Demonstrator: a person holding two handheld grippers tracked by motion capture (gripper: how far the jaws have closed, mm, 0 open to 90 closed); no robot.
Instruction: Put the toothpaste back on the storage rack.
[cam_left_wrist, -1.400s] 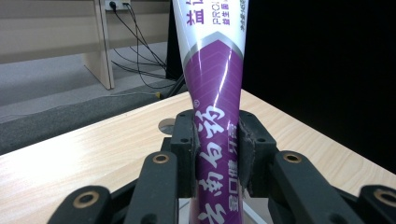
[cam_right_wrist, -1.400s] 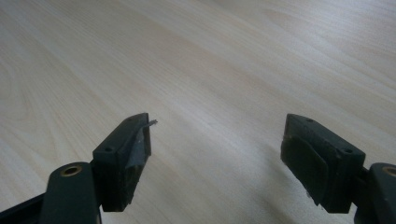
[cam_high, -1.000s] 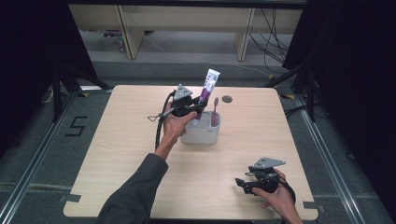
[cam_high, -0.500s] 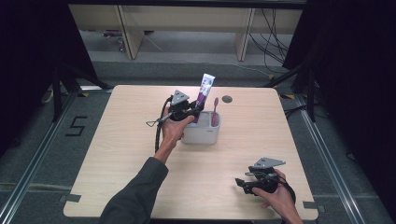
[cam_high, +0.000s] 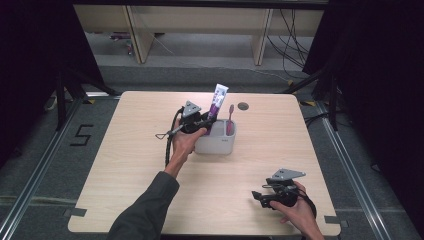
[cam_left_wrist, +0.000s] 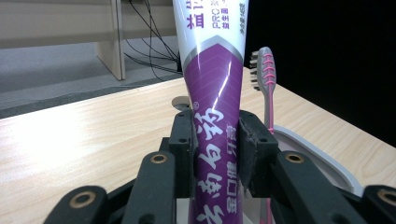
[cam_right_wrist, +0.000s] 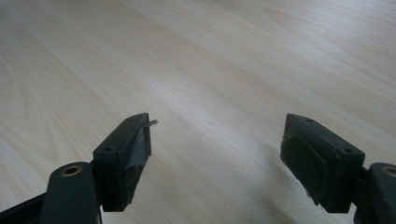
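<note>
Lowered since the earlier frame, one toothpaste tube (cam_left_wrist: 212, 116) is standing upright in the grey holder (cam_high: 216, 144), left gripper (cam_high: 197, 123) pinching it beside one toothbrush (cam_left_wrist: 265, 77); right gripper (cam_right_wrist: 217, 154) is resting spread, empty.

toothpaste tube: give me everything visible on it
The purple-and-white plastic toothpaste tube stands roughly upright, leaning slightly, in the grey plastic holder cup near the table's far middle. Its flat white end points up and its purple lower body, printed with white Chinese characters, goes down into the cup; the cap is hidden. The left gripper is shut on its purple part, pads pressing both sides. A grey-and-pink toothbrush stands beside it in the same cup, apart from the tube where visible.
</note>
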